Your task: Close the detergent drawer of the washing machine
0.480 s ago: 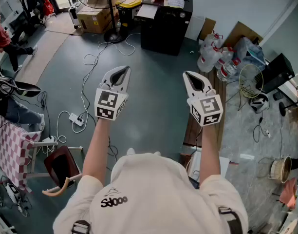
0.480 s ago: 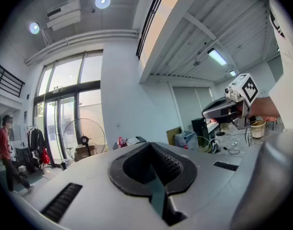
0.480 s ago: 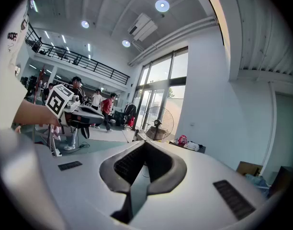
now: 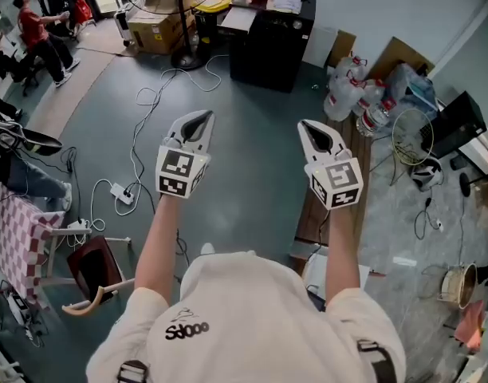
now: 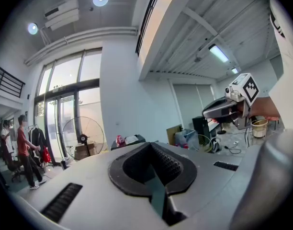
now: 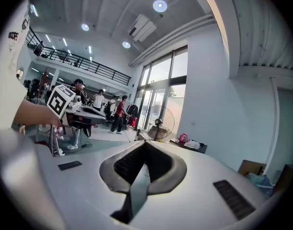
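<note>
No washing machine or detergent drawer shows in any view. In the head view the person holds both grippers out level over a grey-blue floor. My left gripper (image 4: 199, 116) is shut with nothing between its jaws. My right gripper (image 4: 312, 126) is likewise shut and empty. The left gripper view looks along its closed jaws (image 5: 151, 146) into a tall room, with the right gripper (image 5: 227, 107) hanging at the right. In the right gripper view the closed jaws (image 6: 145, 145) point at a glass front, and the left gripper (image 6: 75, 112) shows at the left.
A black cabinet (image 4: 272, 34), a standing fan (image 4: 184, 54) and cardboard boxes (image 4: 152, 29) stand ahead. Cables (image 4: 148, 102) and a power strip (image 4: 123, 195) lie on the floor. Water bottles (image 4: 352, 94) sit at the right, a red chair (image 4: 100, 266) at the lower left, a person (image 4: 38, 34) at the far left.
Both grippers stay almost where they were, still shut. The person in red at the far left has moved farther up the picture.
</note>
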A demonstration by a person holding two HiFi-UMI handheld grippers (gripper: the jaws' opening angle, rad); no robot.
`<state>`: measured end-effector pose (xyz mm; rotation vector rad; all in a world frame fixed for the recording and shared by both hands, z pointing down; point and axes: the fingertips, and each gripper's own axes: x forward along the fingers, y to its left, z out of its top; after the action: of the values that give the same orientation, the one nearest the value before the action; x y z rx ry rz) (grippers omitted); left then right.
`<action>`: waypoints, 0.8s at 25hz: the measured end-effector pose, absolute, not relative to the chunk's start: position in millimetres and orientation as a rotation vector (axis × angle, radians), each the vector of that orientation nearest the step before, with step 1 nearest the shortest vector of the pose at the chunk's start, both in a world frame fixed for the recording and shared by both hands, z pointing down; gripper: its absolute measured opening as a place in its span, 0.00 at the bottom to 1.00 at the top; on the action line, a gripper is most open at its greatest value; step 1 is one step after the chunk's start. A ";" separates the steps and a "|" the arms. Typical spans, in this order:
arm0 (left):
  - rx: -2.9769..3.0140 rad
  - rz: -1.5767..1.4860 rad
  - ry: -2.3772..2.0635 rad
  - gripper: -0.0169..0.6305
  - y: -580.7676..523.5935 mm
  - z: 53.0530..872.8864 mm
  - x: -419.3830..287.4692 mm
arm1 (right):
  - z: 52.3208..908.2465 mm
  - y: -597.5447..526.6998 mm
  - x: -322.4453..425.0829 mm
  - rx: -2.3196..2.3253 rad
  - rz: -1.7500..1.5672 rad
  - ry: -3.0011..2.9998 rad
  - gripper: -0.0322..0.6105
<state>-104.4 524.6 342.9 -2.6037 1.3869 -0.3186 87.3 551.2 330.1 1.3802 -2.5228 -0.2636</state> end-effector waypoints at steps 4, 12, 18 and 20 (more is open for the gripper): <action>-2.617 -0.299 1.389 0.05 525.1 347.1 -80.8 | 336.4 547.1 109.5 1.361 -0.239 -2.554 0.06; -2.742 -0.322 1.296 0.45 525.0 368.6 -37.6 | 343.6 538.8 131.7 1.297 -0.172 -2.653 0.39; -2.686 -0.363 1.349 0.45 507.3 370.3 -29.9 | 348.6 523.1 147.1 1.282 -0.160 -2.659 0.41; -2.692 -0.364 1.353 0.45 499.9 369.8 -26.6 | 349.1 516.7 152.0 1.281 -0.156 -2.651 0.41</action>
<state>-26.6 499.9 369.8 -2.6916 1.3529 -0.3642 152.0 516.7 349.1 1.2807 -2.6515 -0.1559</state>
